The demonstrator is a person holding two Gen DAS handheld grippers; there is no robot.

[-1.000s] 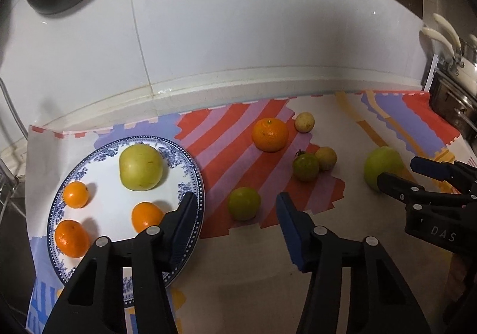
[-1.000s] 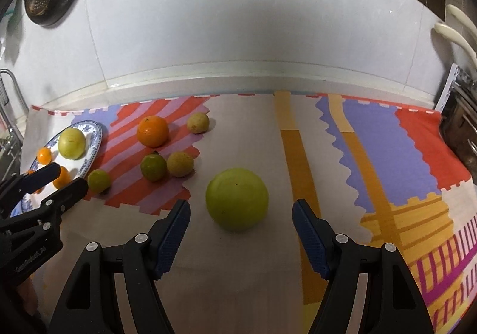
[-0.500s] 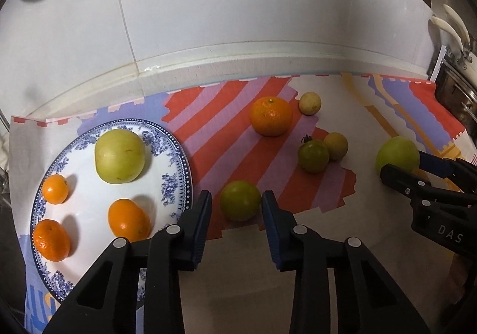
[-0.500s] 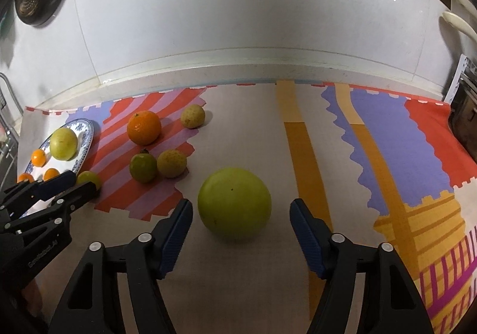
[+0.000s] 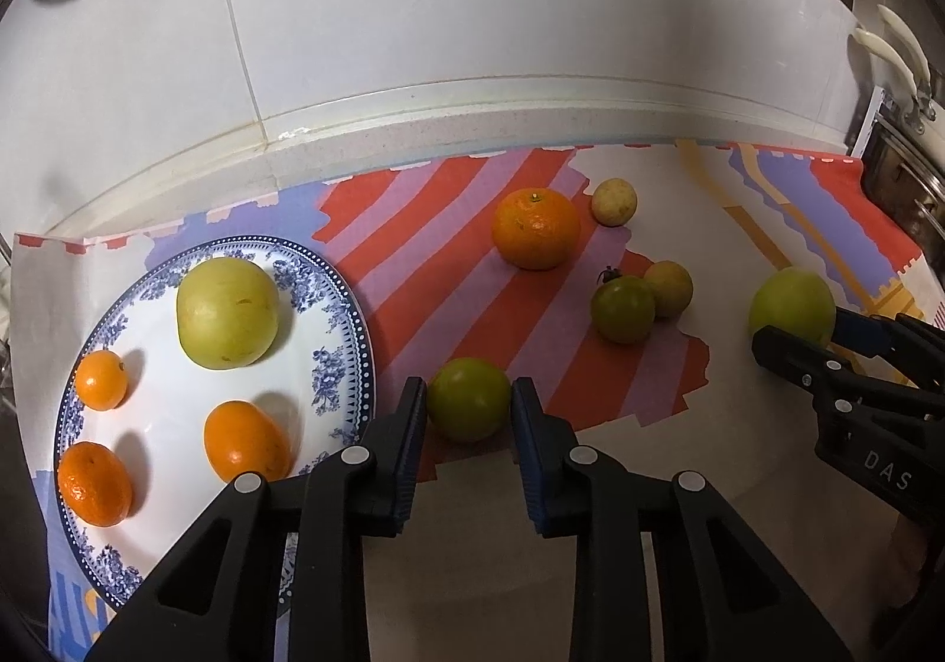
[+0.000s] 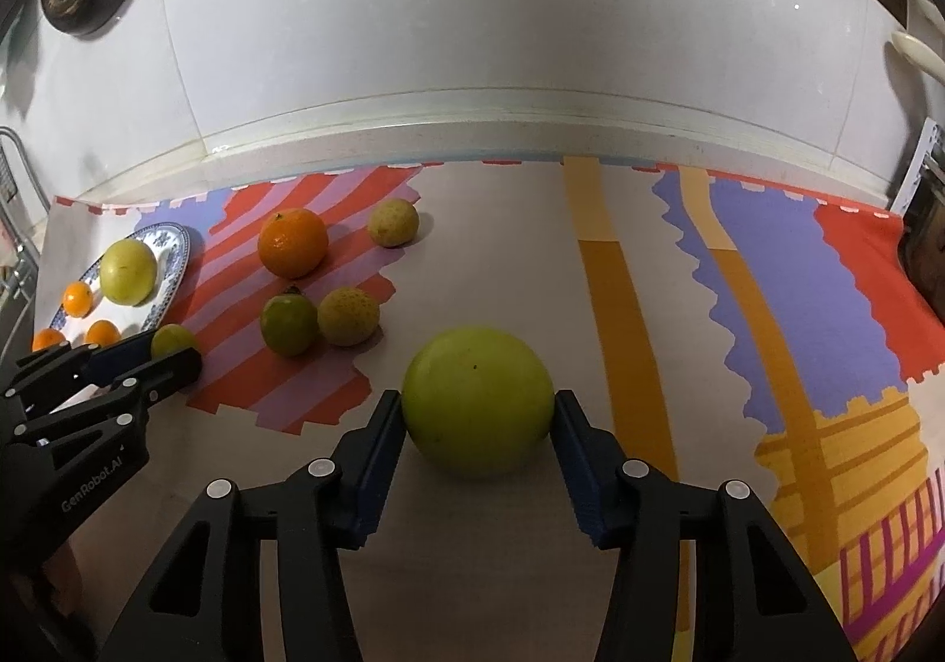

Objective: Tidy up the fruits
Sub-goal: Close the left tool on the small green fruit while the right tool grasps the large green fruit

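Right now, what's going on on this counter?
A person with two handheld grippers is sorting fruit onto a blue-rimmed plate, which holds four pieces. The left gripper is shut on a small green fruit beside the plate. The right gripper is closing on a large green fruit. Four more lie loose.

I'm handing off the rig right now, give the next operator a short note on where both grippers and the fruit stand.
Left gripper: shut on the small green citrus fruit, still on the patterned mat beside the blue-and-white floral plate.
Right gripper: jaws closing around the large yellow-green round fruit, pads at its sides.
Done: plate holds one large yellow-green fruit and three small oranges.
Left: the two gripped fruits, the big orange, a dark green fruit and two small yellowish fruits.
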